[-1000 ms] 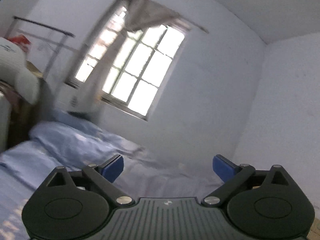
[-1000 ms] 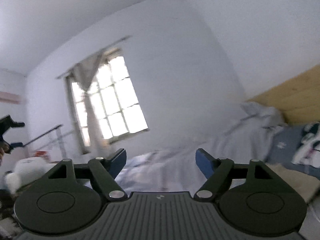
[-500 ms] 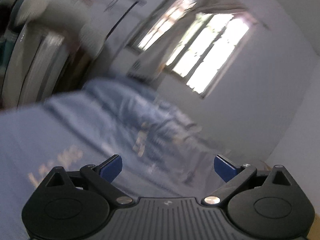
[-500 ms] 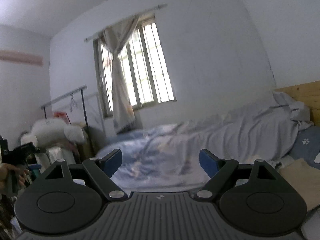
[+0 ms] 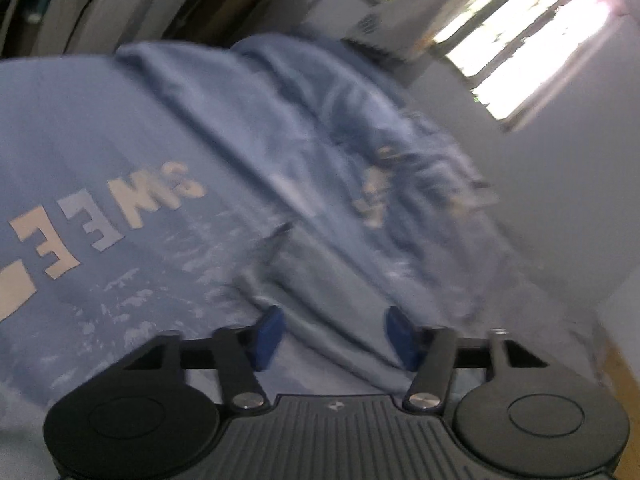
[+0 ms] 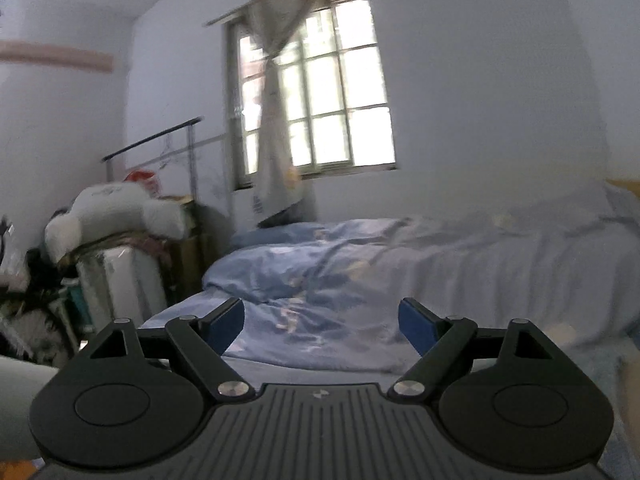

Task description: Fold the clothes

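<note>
The left gripper (image 5: 332, 334) is low over a blue garment (image 5: 104, 168) with pale block letters that lies spread on the bed (image 6: 500, 264), and its jaws have just been closing. They now stand about half apart with a soft ridge of blue cloth lying between the blue pads (image 5: 269, 338). The picture is blurred, and the pads do not plainly press on the cloth, so I read this as a grip being taken, not one already made. The gripper tilts down toward the fabric, which suits pinching up an edge or fold from a flat surface. Beyond the garment a crumpled blue quilt (image 5: 400, 168) is heaped toward the window (image 6: 320, 108), so the flat near part of the bed serves as the folding space. The right gripper (image 6: 322, 326) points almost level across the bed toward the window, jaws wide apart and holding nothing. It looks to be waiting or on its way to a second hold, since a fold usually needs two corners taken together. The garment itself is not clearly seen from that side. At the left of the right view a white plush toy (image 6: 116, 212) sits on stacked clutter beside a clothes rail (image 6: 154, 142), well clear of the work. The fold seems barely begun.
</note>
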